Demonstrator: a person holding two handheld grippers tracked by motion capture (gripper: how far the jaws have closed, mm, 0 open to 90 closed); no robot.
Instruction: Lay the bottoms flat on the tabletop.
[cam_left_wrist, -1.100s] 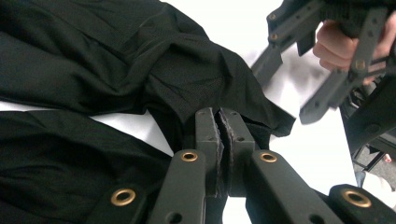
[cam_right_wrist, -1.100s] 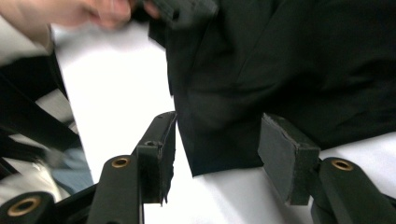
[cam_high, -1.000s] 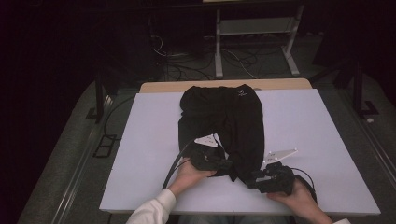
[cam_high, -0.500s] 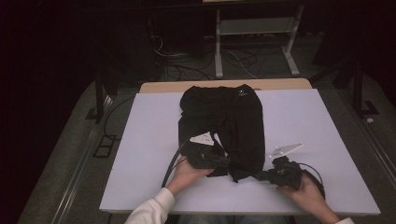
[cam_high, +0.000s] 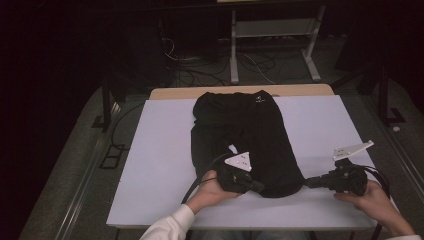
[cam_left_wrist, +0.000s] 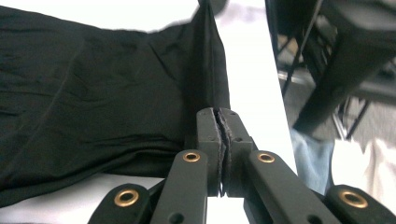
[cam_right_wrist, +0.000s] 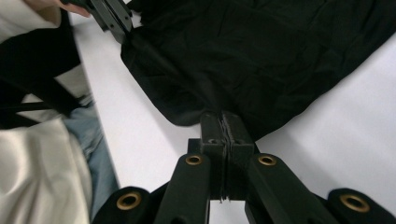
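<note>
A black garment lies spread on the white desk, its collar end toward the far edge and its hem toward the person. The left gripper, held in the left hand, has its jaws clenched on the near hem — in the left gripper view the cloth rises in a taut fold from between the pressed pads. The right gripper, held in the right hand, has just closed its jaws on the hem's right corner, cloth pinched between them in the right gripper view. The two grippers stand apart along the hem — the fabric stretched between them.
</note>
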